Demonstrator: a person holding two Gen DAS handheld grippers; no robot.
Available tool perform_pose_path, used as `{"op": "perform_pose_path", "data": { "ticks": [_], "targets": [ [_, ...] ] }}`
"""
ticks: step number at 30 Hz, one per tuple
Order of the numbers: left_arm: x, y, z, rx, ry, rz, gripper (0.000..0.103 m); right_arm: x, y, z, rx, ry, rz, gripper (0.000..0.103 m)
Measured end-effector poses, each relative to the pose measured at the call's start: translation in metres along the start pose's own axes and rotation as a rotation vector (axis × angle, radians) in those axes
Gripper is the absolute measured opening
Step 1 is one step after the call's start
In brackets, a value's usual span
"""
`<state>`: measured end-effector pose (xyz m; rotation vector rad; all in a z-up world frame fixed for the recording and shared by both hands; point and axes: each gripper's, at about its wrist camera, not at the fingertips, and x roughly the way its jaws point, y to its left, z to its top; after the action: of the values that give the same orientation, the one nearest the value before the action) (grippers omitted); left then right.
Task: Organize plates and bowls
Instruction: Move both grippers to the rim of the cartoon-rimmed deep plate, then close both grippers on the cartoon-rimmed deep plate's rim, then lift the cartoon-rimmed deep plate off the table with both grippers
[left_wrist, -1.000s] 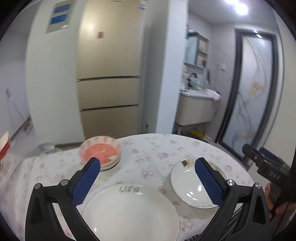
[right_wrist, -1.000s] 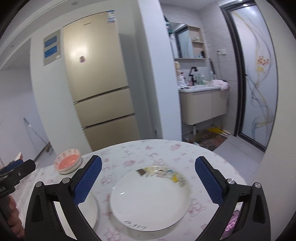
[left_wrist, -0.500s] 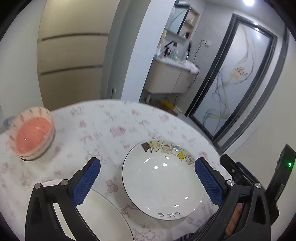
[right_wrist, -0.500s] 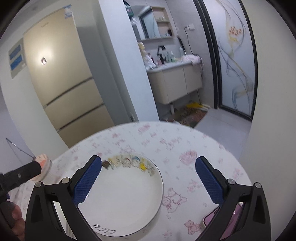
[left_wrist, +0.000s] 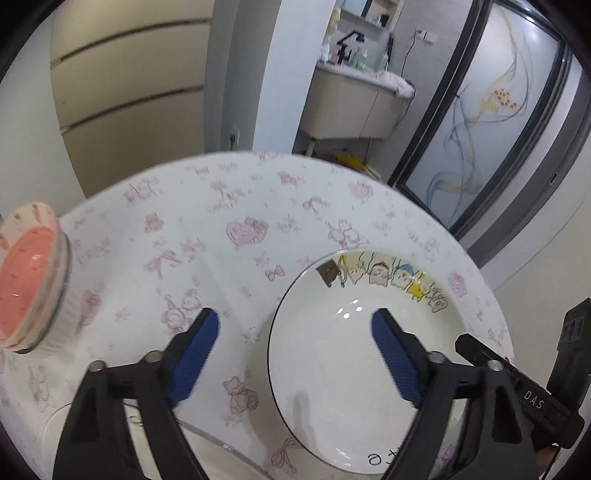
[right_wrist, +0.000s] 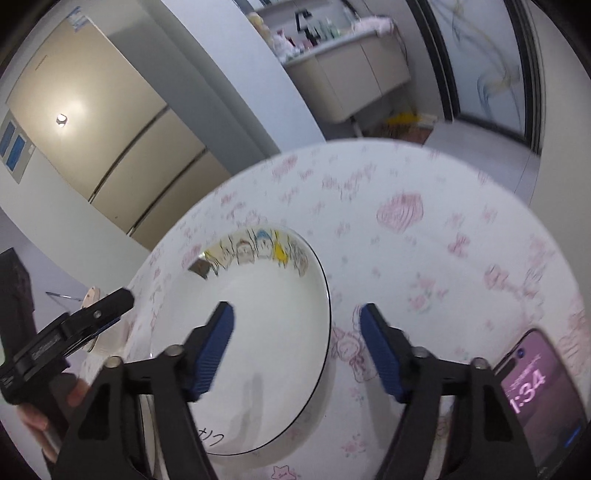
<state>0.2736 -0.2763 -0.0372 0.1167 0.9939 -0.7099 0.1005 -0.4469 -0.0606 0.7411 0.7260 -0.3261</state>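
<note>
A white deep plate (left_wrist: 354, 369) with cartoon figures on its far rim lies on the round table; it also shows in the right wrist view (right_wrist: 258, 354). My left gripper (left_wrist: 295, 354) is open, its jaws straddling the plate's left rim. My right gripper (right_wrist: 297, 350) is open, its jaws straddling the plate's right rim. A larger plain white plate (left_wrist: 221, 461) lies at the near left, partly hidden by the left gripper. A pink bowl stack (left_wrist: 29, 288) stands at the table's left edge.
The table (left_wrist: 221, 221) wears a white cloth with pink prints. A phone (right_wrist: 543, 398) with a lit screen lies at the near right. A fridge (right_wrist: 92, 122), a wall pillar and a washbasin cabinet (left_wrist: 354, 107) stand beyond the table.
Both grippers have dropped lower and closer to the cartoon plate, one to each side of it. Their jaws stand narrower than before. The plate has not moved.
</note>
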Motion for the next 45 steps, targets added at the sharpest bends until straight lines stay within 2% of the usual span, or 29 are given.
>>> {"op": "perform_pose_path", "data": {
  "ticks": [2, 4, 6, 8, 11, 13, 15, 24, 31, 34, 38, 42, 45],
  "targets": [
    [0.010, 0.001, 0.000, -0.003, 0.027, -0.013, 0.070, 0.005, -0.003, 0.000, 0.017, 0.028, 0.015, 0.047],
    [0.018, 0.002, -0.002, -0.004, 0.047, -0.012, 0.068, 0.009, -0.003, 0.001, 0.016, 0.053, 0.021, 0.034],
    [0.022, 0.003, -0.003, -0.010, 0.052, -0.013, 0.066, 0.011, -0.001, -0.001, 0.006, 0.062, 0.001, 0.032],
    [0.026, 0.003, -0.004, -0.010, 0.060, -0.010, 0.054, 0.013, 0.001, -0.002, 0.000, 0.060, -0.011, 0.030],
    [0.036, 0.004, -0.006, -0.005, 0.089, -0.011, 0.042, 0.018, 0.001, -0.002, 0.002, 0.077, -0.024, 0.024],
    [0.043, 0.003, -0.009, -0.002, 0.114, -0.020, 0.038, 0.023, -0.002, -0.002, 0.013, 0.098, -0.036, 0.016],
    [0.048, 0.000, -0.014, 0.026, 0.125, 0.014, 0.035, 0.024, -0.005, -0.002, 0.022, 0.094, -0.041, 0.014],
    [0.047, 0.016, -0.013, -0.052, 0.118, -0.049, 0.025, 0.022, -0.009, -0.003, 0.048, 0.090, -0.024, 0.012],
    [0.038, 0.013, -0.013, -0.063, 0.097, -0.047, 0.022, 0.023, -0.006, 0.002, 0.032, 0.122, -0.032, 0.013],
    [0.022, 0.009, -0.010, -0.044, 0.074, -0.064, 0.021, 0.019, -0.007, 0.006, 0.059, 0.119, -0.019, 0.013],
    [-0.011, 0.002, -0.007, -0.029, 0.004, -0.052, 0.021, 0.006, 0.000, 0.012, 0.056, 0.096, 0.002, 0.013],
    [-0.049, 0.004, -0.007, -0.056, -0.060, -0.068, 0.021, -0.009, 0.013, 0.017, 0.045, 0.073, 0.031, 0.014],
    [-0.078, 0.006, -0.009, -0.060, -0.098, -0.039, 0.021, -0.023, 0.029, 0.020, 0.019, 0.060, 0.064, 0.014]
  ]
}}
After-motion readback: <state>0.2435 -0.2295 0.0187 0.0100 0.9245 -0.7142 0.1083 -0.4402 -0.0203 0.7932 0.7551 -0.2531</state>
